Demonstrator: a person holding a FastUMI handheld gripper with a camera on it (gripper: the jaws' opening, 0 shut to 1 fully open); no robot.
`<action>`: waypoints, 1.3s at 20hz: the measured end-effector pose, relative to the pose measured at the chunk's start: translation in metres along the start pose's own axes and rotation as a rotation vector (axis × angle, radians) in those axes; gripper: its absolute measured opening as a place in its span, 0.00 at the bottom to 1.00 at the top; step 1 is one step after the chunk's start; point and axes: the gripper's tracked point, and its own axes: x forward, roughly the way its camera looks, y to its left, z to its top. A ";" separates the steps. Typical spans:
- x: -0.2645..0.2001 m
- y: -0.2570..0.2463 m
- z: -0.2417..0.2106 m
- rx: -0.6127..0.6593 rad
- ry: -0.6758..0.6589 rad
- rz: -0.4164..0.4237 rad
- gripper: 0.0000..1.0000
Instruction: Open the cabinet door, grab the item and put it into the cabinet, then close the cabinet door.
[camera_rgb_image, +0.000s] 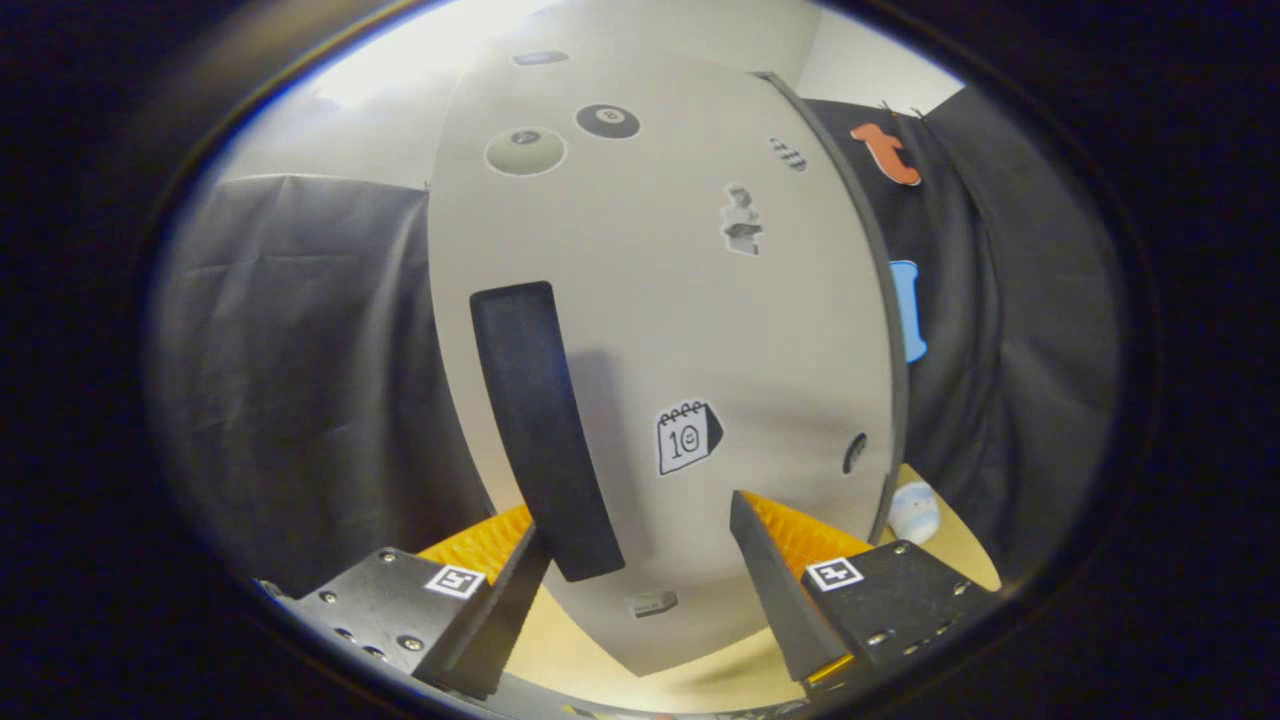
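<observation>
My hand-held gripper (640, 545) gapes at the cabinet door (700, 330), handle (540, 430) by the left finger. Pale round item (913, 512) sits right of the door on the counter (960, 560). Door looks closed; opening or just shut, can't tell

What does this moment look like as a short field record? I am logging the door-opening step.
cabinet door: pale grey sticker-dotted cabinet door, appears shut
handle: long black vertical bar handle, lower end just inside the left finger
gripper: two-finger gripper, open, fingers straddling the door face, not clamped on the handle
item: small pale rounded object on the tan wooden tabletop, beside the door's right edge
</observation>
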 end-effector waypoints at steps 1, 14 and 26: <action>0.013 0.008 0.002 -0.023 -0.010 0.009 1.00; 0.099 0.043 0.002 -0.041 -0.078 -0.131 1.00; 0.104 0.041 0.006 -0.051 -0.157 -0.277 1.00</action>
